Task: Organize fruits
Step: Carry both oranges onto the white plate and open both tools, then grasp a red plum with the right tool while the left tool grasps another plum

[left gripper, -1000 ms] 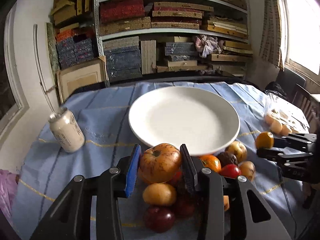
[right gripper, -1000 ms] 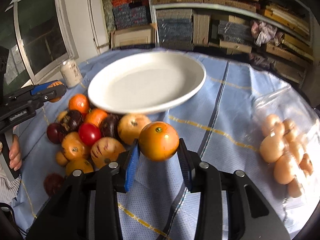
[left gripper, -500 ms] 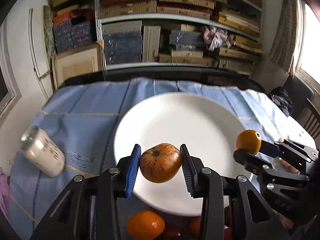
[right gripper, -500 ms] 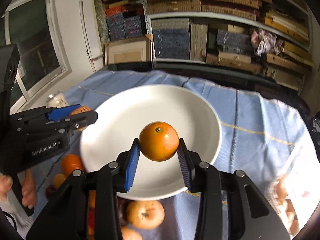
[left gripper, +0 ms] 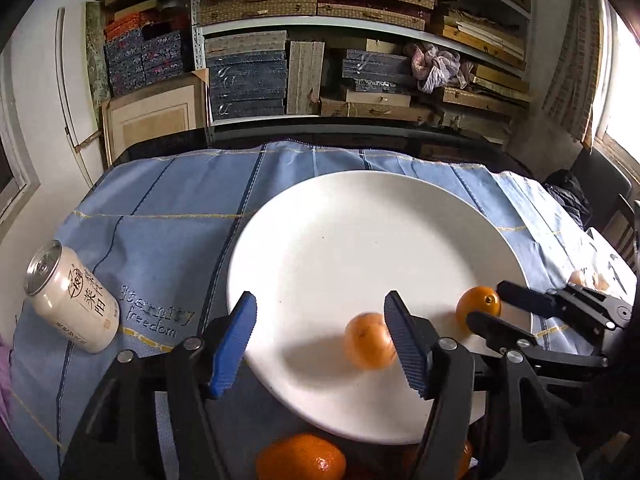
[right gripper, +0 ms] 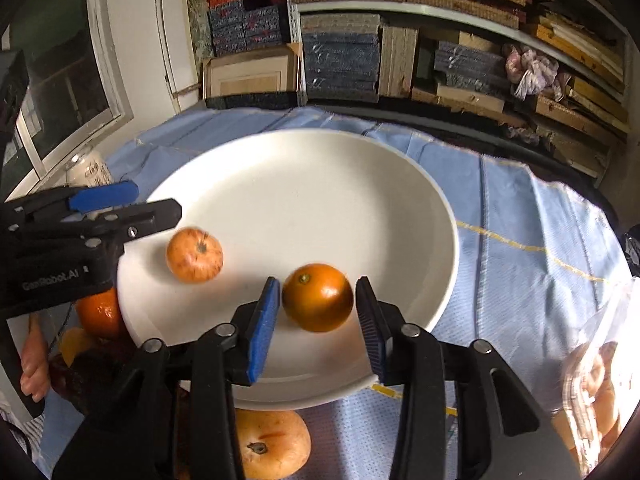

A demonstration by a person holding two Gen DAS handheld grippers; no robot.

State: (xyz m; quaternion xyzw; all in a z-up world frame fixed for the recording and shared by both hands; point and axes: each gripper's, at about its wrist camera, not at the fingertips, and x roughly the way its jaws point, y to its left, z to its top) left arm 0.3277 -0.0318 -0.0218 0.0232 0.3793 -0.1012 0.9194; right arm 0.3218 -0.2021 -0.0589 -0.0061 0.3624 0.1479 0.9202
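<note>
On plate point(right gripper: 420, 208): fruits, jaws freshly parted.

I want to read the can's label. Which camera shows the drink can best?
The left wrist view: the drink can stands whole and sharp on the blue cloth, lettering legible. In the right wrist view the can is blurred and partly hidden behind the left gripper.

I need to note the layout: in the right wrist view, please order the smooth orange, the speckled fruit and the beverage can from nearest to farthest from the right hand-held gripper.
1. Smooth orange, between the right hand-held gripper's open pads.
2. Speckled fruit, left on the plate.
3. Beverage can, far left, beyond the plate.
</note>
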